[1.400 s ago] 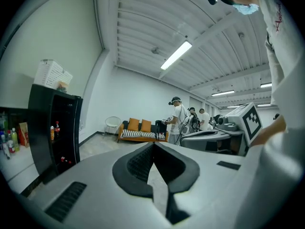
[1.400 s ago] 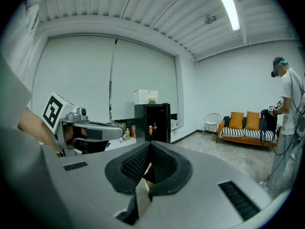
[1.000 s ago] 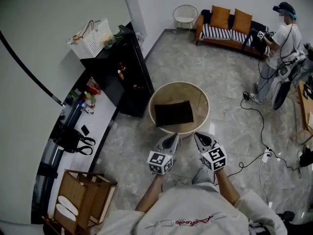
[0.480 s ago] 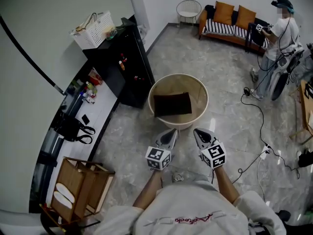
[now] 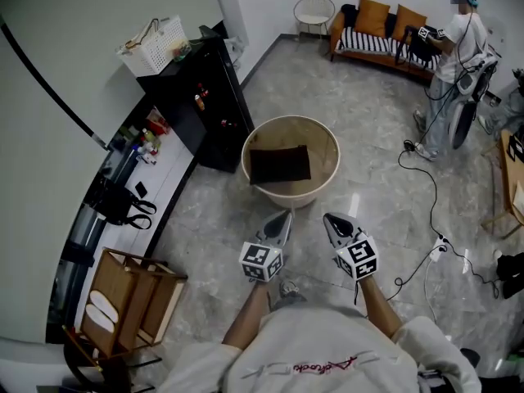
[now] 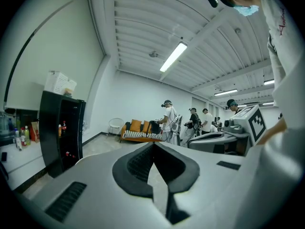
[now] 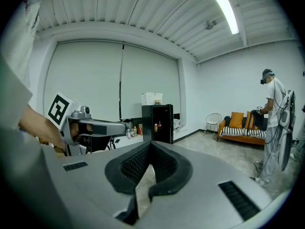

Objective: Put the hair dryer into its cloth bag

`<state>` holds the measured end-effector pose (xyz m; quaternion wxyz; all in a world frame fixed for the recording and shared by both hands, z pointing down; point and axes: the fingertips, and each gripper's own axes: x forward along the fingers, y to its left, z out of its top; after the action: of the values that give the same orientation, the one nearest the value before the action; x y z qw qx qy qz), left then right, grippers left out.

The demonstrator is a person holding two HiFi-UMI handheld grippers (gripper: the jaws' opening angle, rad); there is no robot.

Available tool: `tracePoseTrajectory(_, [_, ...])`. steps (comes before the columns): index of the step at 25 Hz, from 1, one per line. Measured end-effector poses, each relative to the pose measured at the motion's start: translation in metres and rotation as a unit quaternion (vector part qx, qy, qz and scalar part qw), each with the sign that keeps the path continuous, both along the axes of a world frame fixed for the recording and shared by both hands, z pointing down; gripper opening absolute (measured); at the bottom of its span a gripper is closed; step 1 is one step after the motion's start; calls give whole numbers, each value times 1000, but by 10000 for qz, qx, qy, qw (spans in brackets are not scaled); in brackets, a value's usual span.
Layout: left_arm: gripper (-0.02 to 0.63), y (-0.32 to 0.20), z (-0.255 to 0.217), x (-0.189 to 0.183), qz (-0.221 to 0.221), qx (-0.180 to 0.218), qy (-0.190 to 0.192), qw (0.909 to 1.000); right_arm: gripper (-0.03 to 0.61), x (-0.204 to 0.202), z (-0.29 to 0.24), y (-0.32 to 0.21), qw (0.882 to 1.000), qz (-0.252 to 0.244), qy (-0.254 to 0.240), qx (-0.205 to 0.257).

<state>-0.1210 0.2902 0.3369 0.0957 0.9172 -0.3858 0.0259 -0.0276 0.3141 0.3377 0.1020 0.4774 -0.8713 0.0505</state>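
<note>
A flat dark cloth bag [image 5: 280, 164] lies on the round beige table [image 5: 329, 150] in the head view. No hair dryer shows in any view. My left gripper [image 5: 283, 219] and right gripper [image 5: 331, 219] are held side by side just short of the table's near rim, both pointing toward it. Both are shut with nothing between the jaws. In the left gripper view the left gripper [image 6: 153, 147] has its pads together, and the right gripper [image 6: 238, 125] shows beside it. The right gripper view shows the right gripper [image 7: 150, 147] shut too, with the left gripper [image 7: 90, 127] at its left.
A black cabinet [image 5: 196, 109] with a white basket [image 5: 153, 46] stands left of the table. A white counter [image 5: 139, 191] with bottles and a black bag [image 5: 115, 203] runs along the left wall, and a wooden rack [image 5: 131, 301] stands near it. Cables [image 5: 417, 219] cross the floor at right. Another person [image 5: 450, 47] stands by the sofa [image 5: 377, 31].
Both grippers have moved along together with the person walking beside the table, and they stay shut. The person at the back has stepped closer to the sofa.
</note>
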Motion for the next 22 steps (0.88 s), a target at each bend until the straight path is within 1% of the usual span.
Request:
tracePoseTrajectory(6, [31, 38, -2, 11, -117, 34, -28, 9999, 28, 19, -5, 31, 10000, -2, -71, 61])
tracePoseTrajectory(13, [31, 82, 0, 14, -266, 26, -2, 9996, 28, 27, -4, 70, 9999, -63, -97, 68])
tracePoseTrajectory(22, [31, 130, 10, 19, -286, -12, -35, 9996, 28, 36, 1, 113, 9998, 4, -159, 85])
